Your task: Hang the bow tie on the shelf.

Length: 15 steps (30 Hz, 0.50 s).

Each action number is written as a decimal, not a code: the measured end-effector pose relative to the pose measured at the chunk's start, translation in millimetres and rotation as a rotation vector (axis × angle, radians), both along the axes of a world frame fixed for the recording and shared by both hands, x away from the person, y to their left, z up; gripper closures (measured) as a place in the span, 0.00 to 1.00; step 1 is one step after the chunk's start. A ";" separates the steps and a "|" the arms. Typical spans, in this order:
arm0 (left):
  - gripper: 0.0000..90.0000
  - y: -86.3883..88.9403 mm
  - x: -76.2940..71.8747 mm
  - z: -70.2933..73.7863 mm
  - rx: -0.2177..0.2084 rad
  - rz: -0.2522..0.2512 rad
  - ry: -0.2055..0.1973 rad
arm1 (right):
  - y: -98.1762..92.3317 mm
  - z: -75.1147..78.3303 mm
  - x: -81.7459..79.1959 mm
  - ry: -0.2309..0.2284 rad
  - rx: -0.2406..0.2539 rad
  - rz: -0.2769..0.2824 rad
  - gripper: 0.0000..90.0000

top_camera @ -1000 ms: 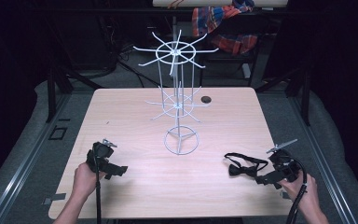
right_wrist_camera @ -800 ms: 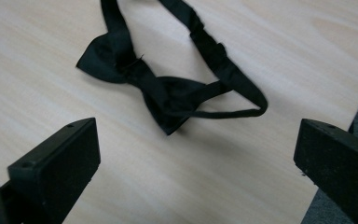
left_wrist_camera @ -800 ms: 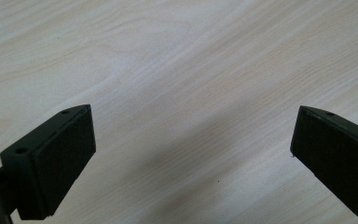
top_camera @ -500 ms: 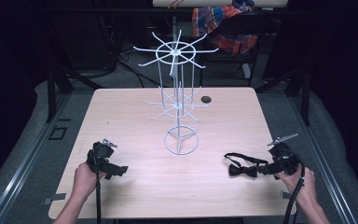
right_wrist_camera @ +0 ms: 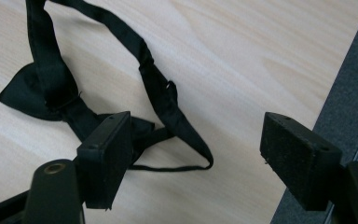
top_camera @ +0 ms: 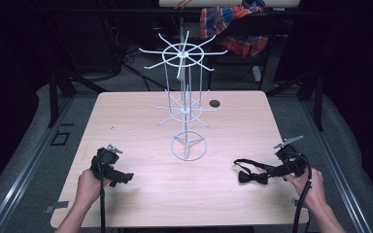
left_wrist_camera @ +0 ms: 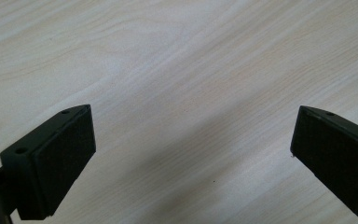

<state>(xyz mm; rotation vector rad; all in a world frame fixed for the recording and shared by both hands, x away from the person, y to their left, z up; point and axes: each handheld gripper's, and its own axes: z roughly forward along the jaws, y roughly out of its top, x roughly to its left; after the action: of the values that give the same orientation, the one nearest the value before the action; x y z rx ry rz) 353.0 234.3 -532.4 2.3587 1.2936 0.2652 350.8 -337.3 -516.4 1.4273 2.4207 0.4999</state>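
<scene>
Black bow tie (right_wrist_camera: pixel 42 88): lies flat on the pale wood surface (top_camera: pixel 175 194), near its right front edge; strap loop (right_wrist_camera: pixel 168 102) trails toward the right gripper (right_wrist_camera: pixel 196 154).
Right fingers (right_wrist_camera: pixel 105 158): part-open, have just been closing; strap end lies between them, nothing pinched yet.
Grip advice: likely best to close on the doubled strap by the clasp, low to the surface, before lifting.
Left gripper (top_camera: pixel 111 167): rests at front left, well apart from the tie; fingers (left_wrist_camera: pixel 51 163) wide, nothing held.
White wire rack (top_camera: pixel 184 104): upright mid-surface, farther back; probably the tie's hanger.
Dark disc (top_camera: pixel 215 103): beyond the rack.
</scene>
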 end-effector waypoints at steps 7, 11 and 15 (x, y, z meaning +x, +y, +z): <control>0.00 0.0 -0.2 0.1 0.001 0.000 0.002 | 4.6 -7.3 8.7 0.032 -0.013 0.032 0.43; 0.00 0.0 -0.2 0.1 0.001 0.000 0.002 | 9.7 -9.6 8.6 0.044 -0.017 0.053 0.58; 0.00 -0.1 -0.2 0.0 0.001 -0.001 0.004 | 13.3 -11.8 9.0 0.058 -0.057 0.071 0.69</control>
<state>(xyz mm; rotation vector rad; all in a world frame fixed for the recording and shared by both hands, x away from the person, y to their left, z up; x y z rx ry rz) 352.8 234.2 -532.4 2.3626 1.2940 0.2610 359.7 -324.0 -528.2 1.3554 2.5174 0.4076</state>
